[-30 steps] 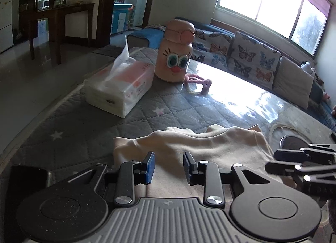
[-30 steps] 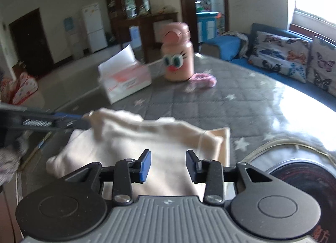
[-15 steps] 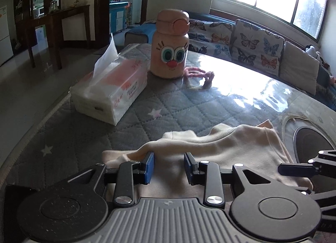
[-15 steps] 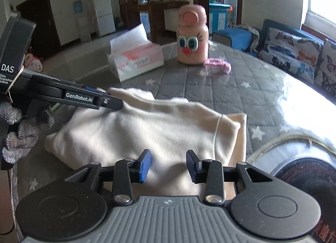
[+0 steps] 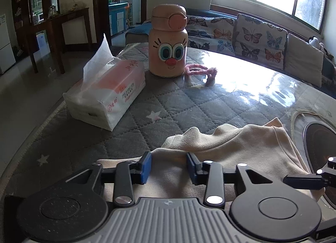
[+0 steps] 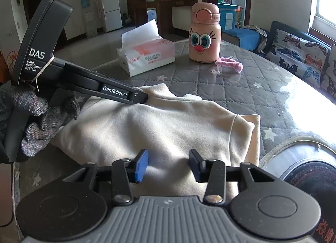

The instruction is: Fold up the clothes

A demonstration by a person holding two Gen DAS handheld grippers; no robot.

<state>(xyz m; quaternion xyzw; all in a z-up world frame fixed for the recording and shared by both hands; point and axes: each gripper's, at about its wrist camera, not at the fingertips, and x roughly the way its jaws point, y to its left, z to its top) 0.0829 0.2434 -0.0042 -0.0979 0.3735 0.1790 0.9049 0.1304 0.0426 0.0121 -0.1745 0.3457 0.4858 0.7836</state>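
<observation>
While two grippers hover, one garment (image 6: 168,125) lies

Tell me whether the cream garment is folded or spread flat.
Partly folded. The cream garment lies bunched on the quilted table cover, one layer doubled over another along its right edge, with raised ridges. Neatness underneath: cannot tell.

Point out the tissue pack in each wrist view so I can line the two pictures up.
Left wrist view: tissue pack sits left of centre, on the quilted table cover, left of and nearer than the pink cartoon-face bottle.
Right wrist view: tissue pack sits upper centre, beyond the cream garment, left of the bottle.
Shared landmark: the bottle, with the pack on its left in both.
</observation>
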